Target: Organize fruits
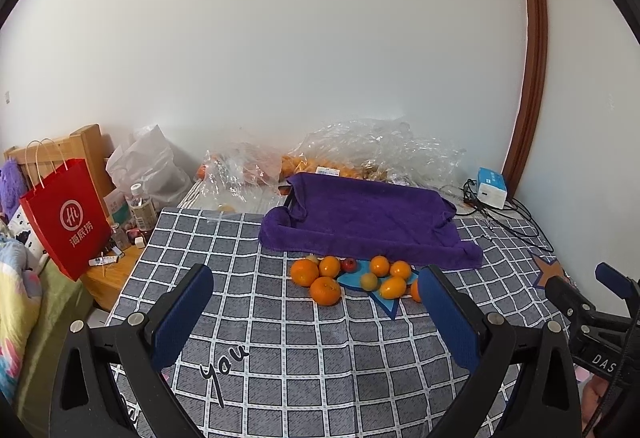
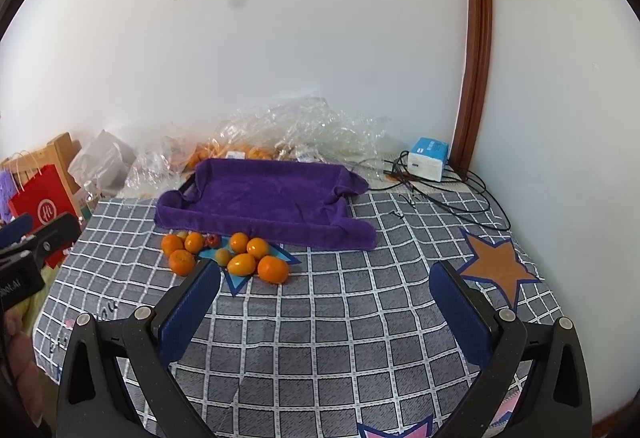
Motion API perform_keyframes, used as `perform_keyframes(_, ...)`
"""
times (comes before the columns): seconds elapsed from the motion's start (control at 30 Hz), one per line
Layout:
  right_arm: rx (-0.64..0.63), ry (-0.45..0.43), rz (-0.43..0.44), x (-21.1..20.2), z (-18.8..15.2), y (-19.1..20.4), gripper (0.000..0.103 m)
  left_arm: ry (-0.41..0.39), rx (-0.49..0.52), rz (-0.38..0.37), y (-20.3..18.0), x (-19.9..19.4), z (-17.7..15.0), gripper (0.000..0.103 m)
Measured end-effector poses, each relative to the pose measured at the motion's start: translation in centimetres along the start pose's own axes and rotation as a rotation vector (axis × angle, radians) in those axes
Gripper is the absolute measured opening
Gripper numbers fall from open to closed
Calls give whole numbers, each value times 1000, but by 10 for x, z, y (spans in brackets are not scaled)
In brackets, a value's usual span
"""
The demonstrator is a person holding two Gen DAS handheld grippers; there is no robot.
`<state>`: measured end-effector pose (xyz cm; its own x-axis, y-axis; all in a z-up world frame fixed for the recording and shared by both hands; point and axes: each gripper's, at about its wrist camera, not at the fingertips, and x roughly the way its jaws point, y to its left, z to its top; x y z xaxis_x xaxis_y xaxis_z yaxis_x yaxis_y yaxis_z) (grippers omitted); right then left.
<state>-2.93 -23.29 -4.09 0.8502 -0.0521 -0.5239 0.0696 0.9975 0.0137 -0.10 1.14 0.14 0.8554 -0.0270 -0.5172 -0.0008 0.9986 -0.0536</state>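
Note:
Several oranges (image 1: 325, 290) (image 2: 273, 269) lie in a loose cluster on the grey checked cloth (image 1: 280, 338) (image 2: 340, 318), with a small red fruit (image 1: 349, 264) (image 2: 212, 240) and a small yellow-green fruit (image 1: 369, 281) (image 2: 223, 256) among them. Just behind the cluster sits a tray draped in a purple towel (image 1: 368, 218) (image 2: 272, 198). My left gripper (image 1: 316, 302) is open with nothing between its fingers, hovering in front of the fruit. My right gripper (image 2: 326, 298) is open too, to the right of the cluster and short of it.
Crumpled clear plastic bags (image 1: 380, 146) (image 2: 296, 126) with more fruit lie against the wall. A blue-white box (image 1: 491, 188) (image 2: 428, 158) and black cables (image 2: 460, 194) sit at the back right. A red paper bag (image 1: 66, 218), bottle (image 1: 141, 207) and wooden stand (image 1: 116, 274) crowd the left edge.

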Motion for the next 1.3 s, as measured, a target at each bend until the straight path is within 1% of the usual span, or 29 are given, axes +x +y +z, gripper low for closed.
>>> perform_keyframes(0.2,-18,17,-18,23,-8,2,103,1,16,-5,3,19,-3,103)
perform_keyframes(0.27,-25,21,-26,31,-10,2,103,22,31,11,4,31,-5,103)
perform_keyframes(0.37,-22,34,-36,50,-14,0,103,63,29,13,9,52,-9,101)
perform_keyframes(0.4,-15,37,-35,58,-16,-2,103,70,27,15,12,58,-12,100)
perform_keyframes(0.43,-10,39,-36,63,-17,-4,103,74,28,15,13,61,-14,94)
perform_keyframes(0.47,-8,39,-38,69,-18,-5,102,89,33,20,16,69,-17,90)
perform_keyframes(0.53,-3,42,-41,84,-20,-8,102,125,38,22,21,85,-24,88)
perform_keyframes(0.57,0,52,-40,91,-20,-9,102,143,36,12,25,93,-27,85)
perform_keyframes(0.6,5,69,-37,100,-20,-10,102,161,34,9,28,100,-30,84)
perform_keyframes(0.63,12,86,-27,109,-21,-11,100,171,31,13,30,106,-33,84)
perform_keyframes(0.7,17,132,14,129,-22,-10,92,184,30,20,35,117,-38,81)
perform_keyframes(0.73,15,155,33,136,-23,-7,85,198,35,18,38,124,-41,78)
perform_keyframes(0.77,10,181,54,144,-25,-5,76,228,36,19,42,133,-44,77)
perform_keyframes(0.83,-22,229,104,162,-30,6,68,264,20,11,48,142,-48,77)
perform_keyframes(0.87,-43,238,119,167,-32,12,66,270,13,6,51,144,-50,76)
perform_keyframes(1.0,-111,240,188,184,-39,36,66,278,1,-2,61,151,-56,75)
perform_keyframes(1.13,-114,285,201,207,-41,45,66,293,3,-16,65,154,-60,75)
perform_keyframes(1.2,-109,292,206,215,-41,46,63,295,-2,-29,67,158,-60,75)
perform_keyframes(1.3,-94,305,229,224,-41,46,51,285,-7,-45,65,163,-57,75)
